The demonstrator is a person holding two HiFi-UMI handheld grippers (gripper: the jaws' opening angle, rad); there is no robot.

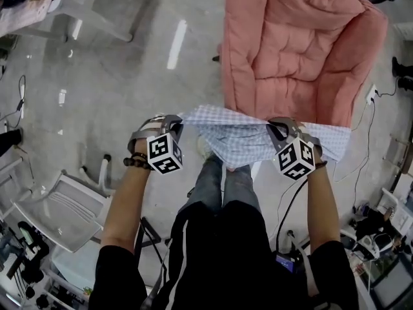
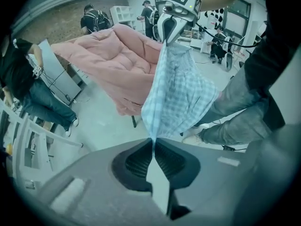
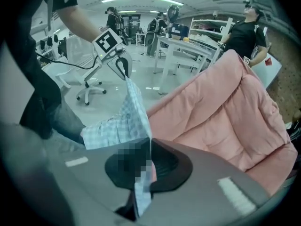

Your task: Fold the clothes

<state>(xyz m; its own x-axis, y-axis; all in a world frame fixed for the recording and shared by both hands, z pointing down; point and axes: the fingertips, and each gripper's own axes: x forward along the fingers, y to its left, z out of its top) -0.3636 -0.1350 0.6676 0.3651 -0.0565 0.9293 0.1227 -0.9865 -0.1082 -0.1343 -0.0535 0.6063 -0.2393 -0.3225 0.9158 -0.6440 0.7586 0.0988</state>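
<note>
Head view: limp checked shirt point(image 1: 239, 144) hangs near quilted pink chair point(image 1: 297, 44).

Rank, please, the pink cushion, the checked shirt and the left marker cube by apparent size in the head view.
1. Pink cushion
2. Checked shirt
3. Left marker cube, smallest despite being nearest the camera

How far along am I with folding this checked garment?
Done: the checked garment is picked up, with the left tool and right tool each shut on an edge. In hand: it hangs stretched between them by the pink padded chair. Left: no neat fold shows yet; all folding remains.
</note>
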